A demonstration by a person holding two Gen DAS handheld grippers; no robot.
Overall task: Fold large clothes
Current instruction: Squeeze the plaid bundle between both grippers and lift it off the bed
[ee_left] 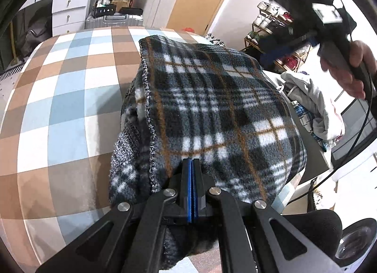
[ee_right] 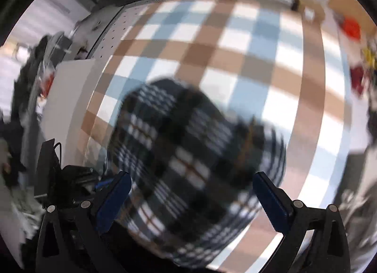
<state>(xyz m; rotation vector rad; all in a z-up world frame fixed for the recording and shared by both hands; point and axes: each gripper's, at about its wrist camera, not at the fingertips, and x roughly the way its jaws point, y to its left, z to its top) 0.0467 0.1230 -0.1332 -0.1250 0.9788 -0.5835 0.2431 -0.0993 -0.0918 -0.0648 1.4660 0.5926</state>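
Note:
A dark plaid fleece garment (ee_left: pixel 212 108) lies folded into a thick block on the checked tablecloth (ee_left: pixel 59 108). My left gripper (ee_left: pixel 192 162) is shut, its blue pads pressed together at the garment's near edge; I cannot tell whether any fabric is pinched between them. In the left wrist view the right gripper (ee_left: pixel 329 14) is held in a hand high at the upper right. In the right wrist view my right gripper (ee_right: pixel 190 186) is open above the blurred garment (ee_right: pixel 188 167) and holds nothing.
A pile of light clothes (ee_left: pixel 311 103) lies at the table's right side. Drawers (ee_left: pixel 68 7), a suitcase (ee_left: pixel 113 20) and a shoe rack (ee_left: pixel 278 26) stand beyond the table. A white board (ee_right: pixel 70 98) lies at the left in the right wrist view.

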